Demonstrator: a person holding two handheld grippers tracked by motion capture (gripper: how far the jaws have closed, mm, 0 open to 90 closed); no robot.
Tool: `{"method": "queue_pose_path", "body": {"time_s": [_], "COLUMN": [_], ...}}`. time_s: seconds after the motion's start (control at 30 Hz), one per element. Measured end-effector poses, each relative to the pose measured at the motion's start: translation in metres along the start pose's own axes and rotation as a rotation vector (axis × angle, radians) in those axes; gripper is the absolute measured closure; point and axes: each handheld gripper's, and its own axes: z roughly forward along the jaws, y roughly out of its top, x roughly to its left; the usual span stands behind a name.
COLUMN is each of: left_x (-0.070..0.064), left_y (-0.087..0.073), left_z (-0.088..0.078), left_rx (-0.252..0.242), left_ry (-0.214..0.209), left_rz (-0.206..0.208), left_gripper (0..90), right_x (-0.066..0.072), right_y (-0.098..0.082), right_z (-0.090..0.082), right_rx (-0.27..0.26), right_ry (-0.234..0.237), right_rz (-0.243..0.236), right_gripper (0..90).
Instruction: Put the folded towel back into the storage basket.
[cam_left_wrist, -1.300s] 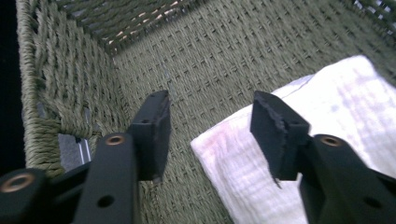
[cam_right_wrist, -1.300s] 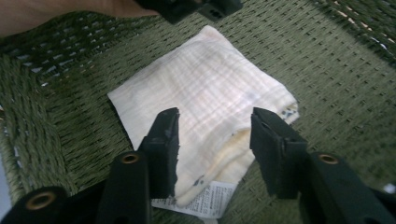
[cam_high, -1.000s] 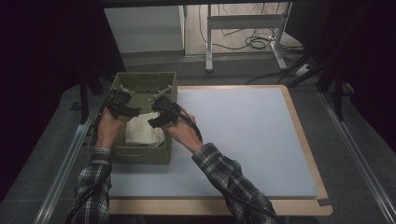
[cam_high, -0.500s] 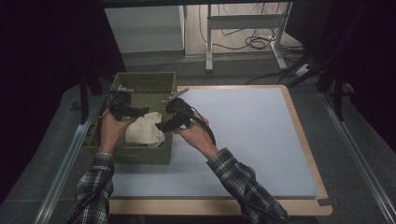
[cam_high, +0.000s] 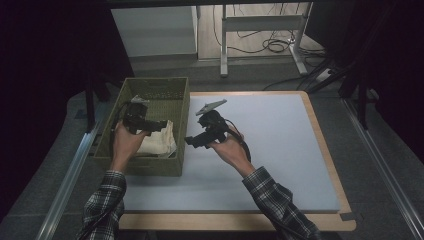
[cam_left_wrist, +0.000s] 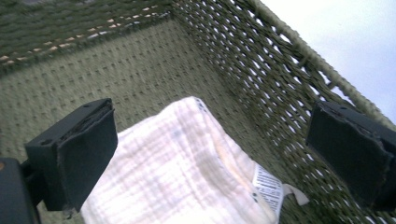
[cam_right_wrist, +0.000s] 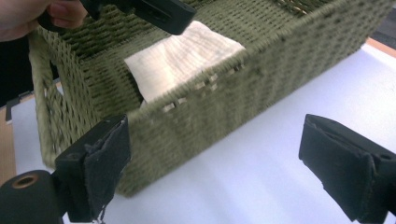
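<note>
High view looks down from above; both gripper views sit close, sharing the woven basket (cam_high: 181, 117) and folded cloth (cam_left_wrist: 187, 172).

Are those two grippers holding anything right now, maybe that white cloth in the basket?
No, nothing is held. The left gripper stands open above the folded cloth in the basket; the right gripper is open outside it, over the table.

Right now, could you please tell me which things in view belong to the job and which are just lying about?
Part of the job:
- folded cloth, lying in the basket
- woven basket
- left hand-held gripper, open above the cloth
- right hand-held gripper, open, outside the basket

Just lying about:
- white table
- cables on the floor
- metal frame behind
</note>
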Motion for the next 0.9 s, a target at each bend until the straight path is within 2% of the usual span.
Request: {"method": "queue_pose_path", "body": {"time_s": [0.33,0.5,0.63,0.67,0.9], "left_x": [-0.014,-0.021,-0.028,-0.031,-0.044], "left_y": [0.0,0.0,0.0,0.0,-0.002], "left_z": [-0.005,-0.006,-0.008,-0.009,-0.011], "left_rx": [-0.032,-0.03,-0.043,-0.048,-0.047], "left_ry": [0.016,0.013,0.001,-0.014,-0.026], "left_rz": [0.028,0.037,0.039,0.038,0.067], "left_gripper": [0.0,0.0,0.0,0.0,0.0], "right_x": [-0.01,-0.014,-0.016,-0.017,-0.024], "right_y": [-0.023,-0.033,-0.041,-0.043,-0.059], "right_z": [-0.023,-0.034,-0.042,-0.043,-0.058], "right_rx": [-0.024,-0.029,-0.03,-0.032,-0.049], "right_ry": [-0.005,-0.008,-0.014,-0.016,-0.024], "right_rz": [0.006,0.012,0.015,0.014,0.019], "right_gripper": [6.6,6.1,6.1,6.1,6.1]}}
